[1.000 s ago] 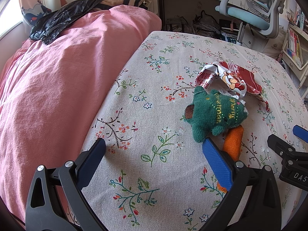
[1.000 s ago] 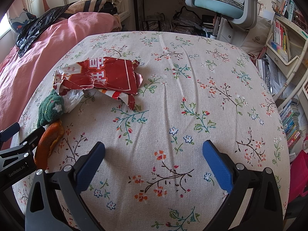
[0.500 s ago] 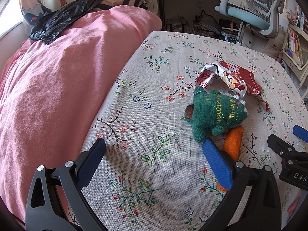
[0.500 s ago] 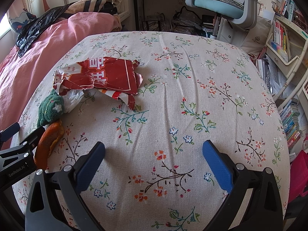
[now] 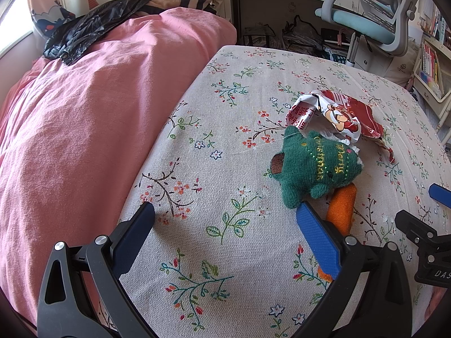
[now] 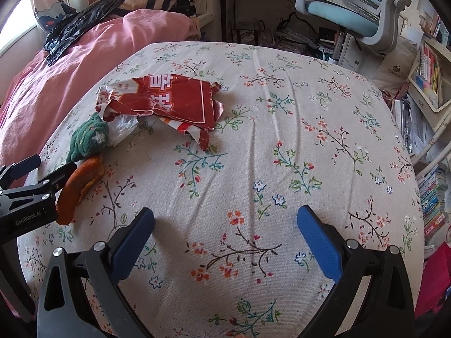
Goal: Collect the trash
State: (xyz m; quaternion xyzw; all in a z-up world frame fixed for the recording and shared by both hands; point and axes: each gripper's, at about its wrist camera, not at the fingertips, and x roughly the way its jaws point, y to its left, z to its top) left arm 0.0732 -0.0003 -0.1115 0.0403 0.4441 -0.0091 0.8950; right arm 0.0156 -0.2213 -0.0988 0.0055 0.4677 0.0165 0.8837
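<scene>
Floral tablecloth (image 6: 282,146), green plush (image 5: 315,166) stitched "Christmas"

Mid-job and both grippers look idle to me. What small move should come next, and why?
Probably ease the right gripper forward and left toward the torn red wrapper. Both grippers are open and empty, the wrapper lies flat on the floral cloth, and its near edge is clear. The left gripper faces bare cloth, with the green plush and orange piece by its right finger.
</scene>
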